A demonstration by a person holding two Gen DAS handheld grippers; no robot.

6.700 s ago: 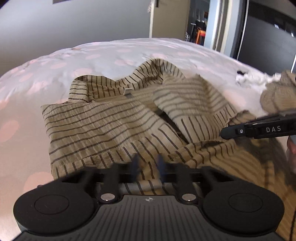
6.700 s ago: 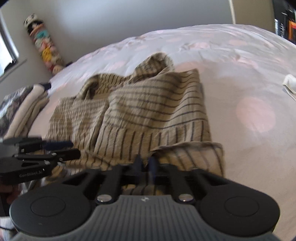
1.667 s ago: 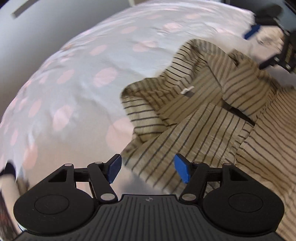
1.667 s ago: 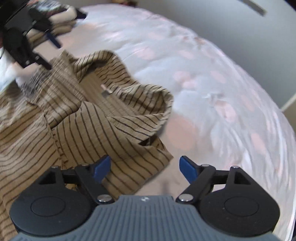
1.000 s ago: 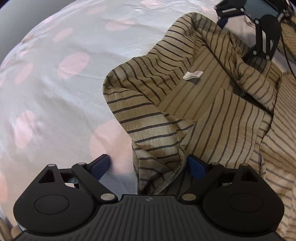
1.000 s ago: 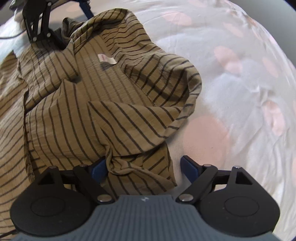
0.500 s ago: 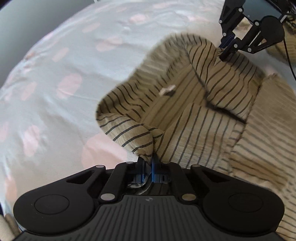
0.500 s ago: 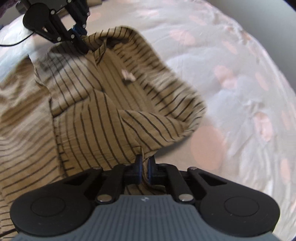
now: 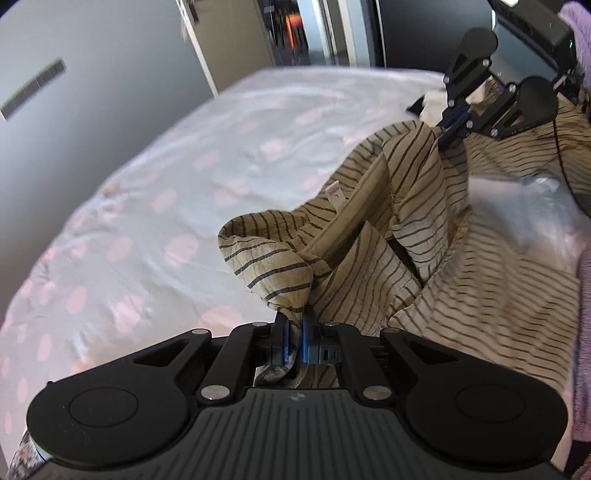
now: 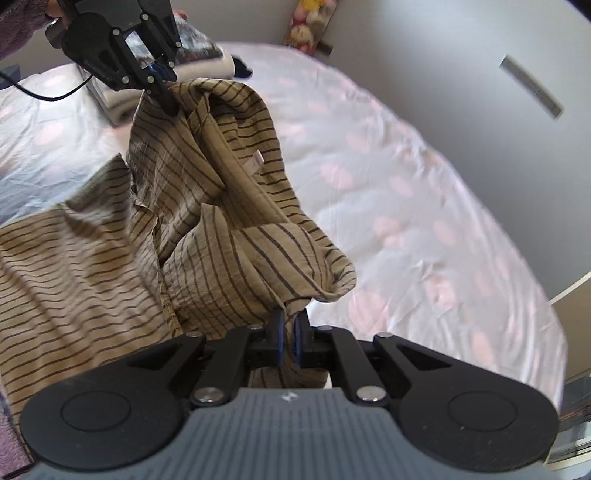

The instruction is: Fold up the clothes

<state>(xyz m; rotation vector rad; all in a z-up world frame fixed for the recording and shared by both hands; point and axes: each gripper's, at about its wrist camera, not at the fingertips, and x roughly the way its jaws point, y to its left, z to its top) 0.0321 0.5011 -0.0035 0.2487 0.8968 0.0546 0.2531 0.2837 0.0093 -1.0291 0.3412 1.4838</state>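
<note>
A tan shirt with dark stripes (image 9: 373, 258) hangs between my two grippers above the bed, its collar label (image 9: 336, 194) showing. My left gripper (image 9: 293, 341) is shut on one top corner of the shirt. My right gripper (image 10: 289, 341) is shut on the other top corner of the shirt (image 10: 221, 221). Each gripper shows in the other's view, the right one (image 9: 456, 129) and the left one (image 10: 162, 85), both pinching the cloth. The shirt's lower part trails down to the bed.
The bed sheet (image 9: 166, 206) is white with pink dots and shows in the right wrist view too (image 10: 424, 206). A pile of folded clothes (image 10: 207, 59) lies at the far edge. Plush toys (image 10: 306, 22) stand by the wall. A doorway (image 9: 295, 33) is behind.
Both grippers have shut on the shirt's top corners and lifted it off the bed; the collar now hangs stretched between them.
</note>
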